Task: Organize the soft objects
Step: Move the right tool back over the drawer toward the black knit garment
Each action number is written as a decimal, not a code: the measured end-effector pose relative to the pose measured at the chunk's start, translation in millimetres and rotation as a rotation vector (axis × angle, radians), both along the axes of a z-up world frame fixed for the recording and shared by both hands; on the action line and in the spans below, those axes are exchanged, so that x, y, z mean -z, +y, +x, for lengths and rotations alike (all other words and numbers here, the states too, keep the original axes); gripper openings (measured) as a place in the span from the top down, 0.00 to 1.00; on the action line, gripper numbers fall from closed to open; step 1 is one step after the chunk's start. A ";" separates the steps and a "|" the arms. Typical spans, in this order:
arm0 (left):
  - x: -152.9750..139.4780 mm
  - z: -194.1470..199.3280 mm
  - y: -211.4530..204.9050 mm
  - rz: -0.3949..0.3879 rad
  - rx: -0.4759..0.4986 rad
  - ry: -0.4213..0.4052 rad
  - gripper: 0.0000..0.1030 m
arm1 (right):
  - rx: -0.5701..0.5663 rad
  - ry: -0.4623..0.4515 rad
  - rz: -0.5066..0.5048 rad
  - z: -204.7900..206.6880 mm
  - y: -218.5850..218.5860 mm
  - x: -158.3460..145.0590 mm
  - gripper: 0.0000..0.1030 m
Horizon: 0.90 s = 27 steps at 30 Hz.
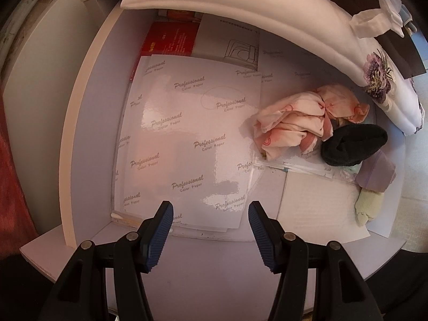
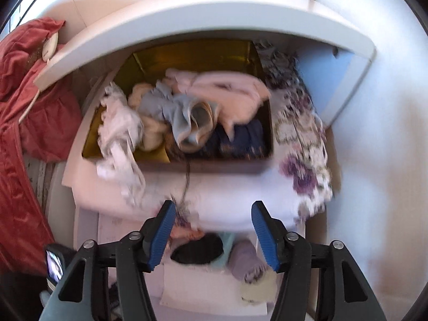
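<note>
Two hand-held grippers work over a white shelf unit where loose clothing is being sorted. The left gripper (image 1: 210, 218) points straight down at glossy paper sheets (image 1: 187, 139), its jaws apart with nothing between them. Ahead of it and to its right lies a crumpled pink garment (image 1: 302, 123); touching that, further right, is a black sock (image 1: 353, 144), then a lilac cloth (image 1: 377, 174) and a pale yellow sock (image 1: 367, 208) nearest the shelf's edge. A white cushion (image 1: 240, 8) with purple flowers arches over the far side.

The right gripper (image 2: 213, 218) is also empty, jaws apart, in a blurred frame. Beyond its fingertips sits a gold-lined box (image 2: 187, 56) heaped with clothes: a pale pink piece (image 2: 235, 91), a grey-blue one (image 2: 176, 112), dark blue cloth (image 2: 246, 136), and a white garment (image 2: 120, 133) spilling over the box's near-left rim. Just under the jaws the black sock (image 2: 198, 248) and lilac cloth (image 2: 246, 264) show again.

The risks look plain. The white garment, hanging half out, could slide off if the box is nudged. Grabbing the pink garment may drag the sock touching it along. A low pinch on the left could catch the slick paper instead of cloth, and the overfull box may shed whatever is dropped on top.
</note>
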<state>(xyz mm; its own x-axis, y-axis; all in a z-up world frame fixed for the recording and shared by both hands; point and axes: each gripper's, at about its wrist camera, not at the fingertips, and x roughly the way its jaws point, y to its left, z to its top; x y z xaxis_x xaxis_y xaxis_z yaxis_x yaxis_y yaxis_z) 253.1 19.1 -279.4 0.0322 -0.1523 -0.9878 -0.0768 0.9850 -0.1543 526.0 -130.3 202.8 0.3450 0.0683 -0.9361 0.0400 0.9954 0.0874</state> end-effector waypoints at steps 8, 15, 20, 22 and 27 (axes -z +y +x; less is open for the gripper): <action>-1.3 -0.6 -7.9 0.031 0.046 -0.010 0.42 | 0.050 0.190 0.026 -29.7 -3.7 57.6 0.37; -2.4 1.1 -9.5 0.031 0.051 -0.022 0.42 | 0.082 0.288 -0.002 -36.5 -7.6 91.5 0.35; -6.4 1.8 -15.9 0.031 0.079 -0.043 0.42 | 0.128 0.310 0.016 -40.1 -15.3 100.9 0.34; -8.2 2.2 -18.3 0.030 0.086 -0.049 0.42 | 0.130 0.312 0.015 -38.6 -15.5 104.9 0.32; -14.2 3.5 -20.6 0.035 0.095 -0.078 0.42 | 0.115 0.313 0.001 -40.5 -9.2 113.1 0.30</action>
<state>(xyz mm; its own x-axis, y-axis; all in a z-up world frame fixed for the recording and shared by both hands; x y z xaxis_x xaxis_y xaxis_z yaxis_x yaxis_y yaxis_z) 256.6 -1.4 -265.2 0.0966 -0.1242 -0.9875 0.0283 0.9921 -0.1220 485.5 -139.5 89.7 0.0458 0.0461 -0.9979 0.1773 0.9827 0.0535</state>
